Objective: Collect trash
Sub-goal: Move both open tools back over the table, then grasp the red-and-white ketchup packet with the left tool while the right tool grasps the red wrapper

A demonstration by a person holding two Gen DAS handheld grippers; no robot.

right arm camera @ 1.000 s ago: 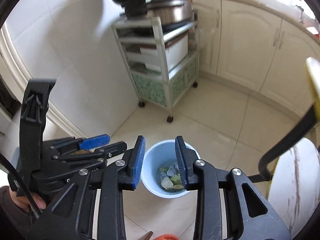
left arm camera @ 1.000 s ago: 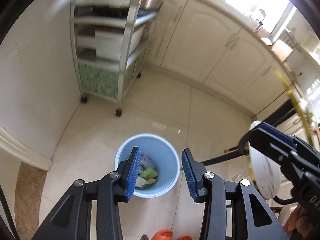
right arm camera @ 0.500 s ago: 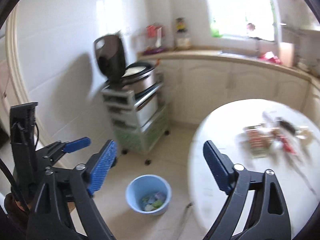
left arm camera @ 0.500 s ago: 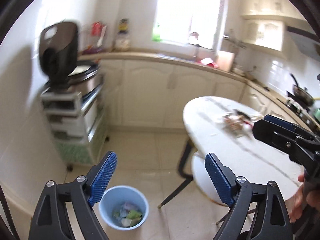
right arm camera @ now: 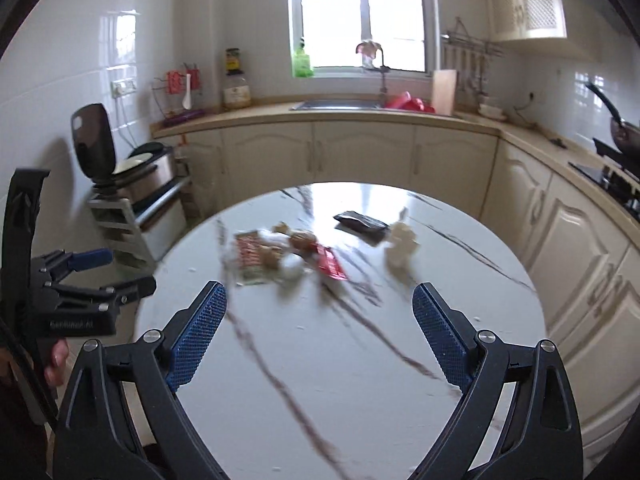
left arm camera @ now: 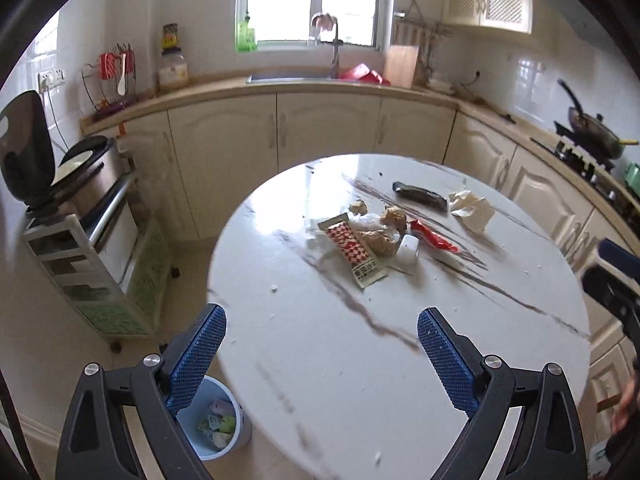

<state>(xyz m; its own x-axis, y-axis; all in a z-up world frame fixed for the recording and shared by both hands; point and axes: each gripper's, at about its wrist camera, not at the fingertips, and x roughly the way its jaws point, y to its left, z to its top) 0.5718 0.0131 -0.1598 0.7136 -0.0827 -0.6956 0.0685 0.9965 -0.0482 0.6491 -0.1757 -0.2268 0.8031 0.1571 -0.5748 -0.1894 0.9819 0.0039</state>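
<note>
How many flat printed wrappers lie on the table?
3. The red-checked wrapper is at the left of the pile, the red wrapper at its right, and the dark wrapper farther back. Others may be hidden under the pile.

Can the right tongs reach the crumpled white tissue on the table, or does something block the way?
Probably yes. The right tongs are open and empty above bare marble, and nothing stands between them and the crumpled white tissue; the other wrappers lie off to its left.

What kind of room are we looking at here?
A home kitchen, most likely: cream cabinets under a sink by the window, a pan on the stove, and a round marble table.
</note>
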